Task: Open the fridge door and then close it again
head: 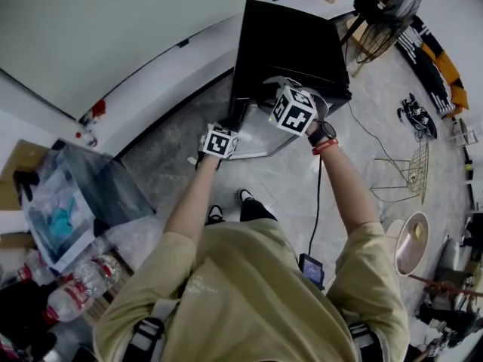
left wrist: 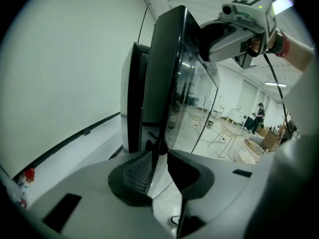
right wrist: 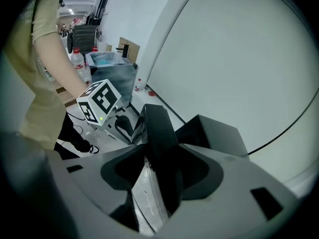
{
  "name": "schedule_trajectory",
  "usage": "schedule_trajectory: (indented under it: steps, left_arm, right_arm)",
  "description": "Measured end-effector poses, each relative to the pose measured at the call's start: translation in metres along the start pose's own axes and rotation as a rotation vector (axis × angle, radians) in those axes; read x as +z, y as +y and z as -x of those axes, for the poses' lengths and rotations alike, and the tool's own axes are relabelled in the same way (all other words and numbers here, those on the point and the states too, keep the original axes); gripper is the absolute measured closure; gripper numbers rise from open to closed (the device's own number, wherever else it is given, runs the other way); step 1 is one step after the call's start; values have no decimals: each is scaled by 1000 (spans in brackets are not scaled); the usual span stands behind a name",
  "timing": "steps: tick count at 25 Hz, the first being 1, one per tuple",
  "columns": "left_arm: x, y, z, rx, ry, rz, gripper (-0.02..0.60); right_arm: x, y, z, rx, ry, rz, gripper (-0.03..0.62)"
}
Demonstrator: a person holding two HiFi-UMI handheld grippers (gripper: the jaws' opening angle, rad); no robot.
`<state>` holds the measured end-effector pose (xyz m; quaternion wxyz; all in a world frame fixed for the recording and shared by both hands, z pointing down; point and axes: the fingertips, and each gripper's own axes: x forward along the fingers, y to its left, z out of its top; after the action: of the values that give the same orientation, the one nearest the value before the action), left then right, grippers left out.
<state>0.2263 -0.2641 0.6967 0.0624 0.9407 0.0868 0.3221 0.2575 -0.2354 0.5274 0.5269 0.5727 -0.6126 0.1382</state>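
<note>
Fridge [head: 290, 44] is standing on the floor [head: 287, 179] with its back toward the white wall [head: 113, 29]. The door [left wrist: 167, 73] is hanging open, swung out from the black body, with a dark gap showing between the two in the left gripper view. My left gripper [left wrist: 159, 169] is reaching along the door's upright free edge. The thin black edge is running between my fingers, the ribbed pad [left wrist: 137, 171] is lying against one face and the other finger against the glass side, so I am reading this as closed on the door. My right gripper [right wrist: 157, 176] is sitting higher, straddling the door's thick top edge. The black frame is filling the space between those fingers, so I am gripping there too, at a wider spread. In the head view both marker cubes are showing over the door, the left cube [head: 220, 142] toward the outer end and the right cube [head: 294, 110] nearer the fridge front. A cable [head: 318, 202] is trailing down from my right wrist. Off to my left on the floor, a box [head: 83, 194] and some water bottles [head: 75, 285] are sitting well apart from the fridge. A fan [head: 392, 10] is standing beyond the fridge's right side.
</note>
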Motion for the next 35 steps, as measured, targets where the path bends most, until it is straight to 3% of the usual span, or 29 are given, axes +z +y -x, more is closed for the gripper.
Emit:
schedule_trajectory:
  steps: [6,22,35]
  left_arm:
    - [-5,-8,4,70,-13,76,469]
    - [-24,-28,17,284,-35,187,460]
    - [-42,-61,36,361,-62,253,460]
  right_arm:
    - [-1,7,4,15,-44,20,376]
    - [-7,31,21,104,-163,173,376]
    - [-13,62,41,155,-214,255,376]
